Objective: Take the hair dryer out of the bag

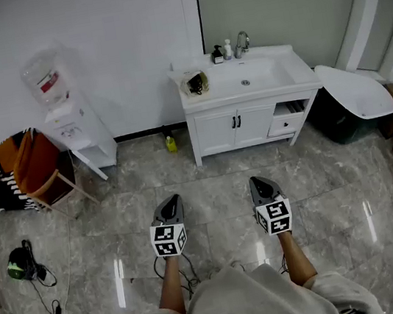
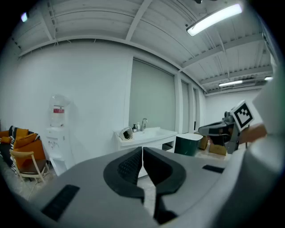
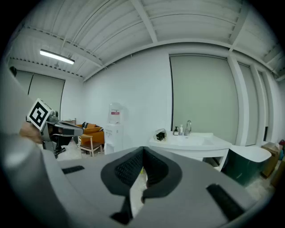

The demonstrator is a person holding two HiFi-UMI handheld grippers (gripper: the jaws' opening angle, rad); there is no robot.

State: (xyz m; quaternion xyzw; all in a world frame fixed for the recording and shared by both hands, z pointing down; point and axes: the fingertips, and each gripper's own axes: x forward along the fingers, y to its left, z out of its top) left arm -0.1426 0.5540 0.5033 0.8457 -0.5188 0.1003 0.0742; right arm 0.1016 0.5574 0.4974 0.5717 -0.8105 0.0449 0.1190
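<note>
Head view: L hand-held gripper (image 1: pixel 172 200) & R hand-held gripper (image 1: pixel 257 182) closed, empty; dispenser label (image 1: pixel 48 82) unreadable.

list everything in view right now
vanity with sink: one, white, far wall
bag: one, pale, dark thing inside, vanity top's left end
bottles: two, dark and white, vanity's back edge
water dispenser: one, white, left of vanity
chair: one, wood and orange, far left
small bottle: one, yellow, floor by vanity
bin: one, dark with white lid, right of vanity
left gripper: one, grey, shut and empty
right gripper: one, grey, shut and empty
</note>
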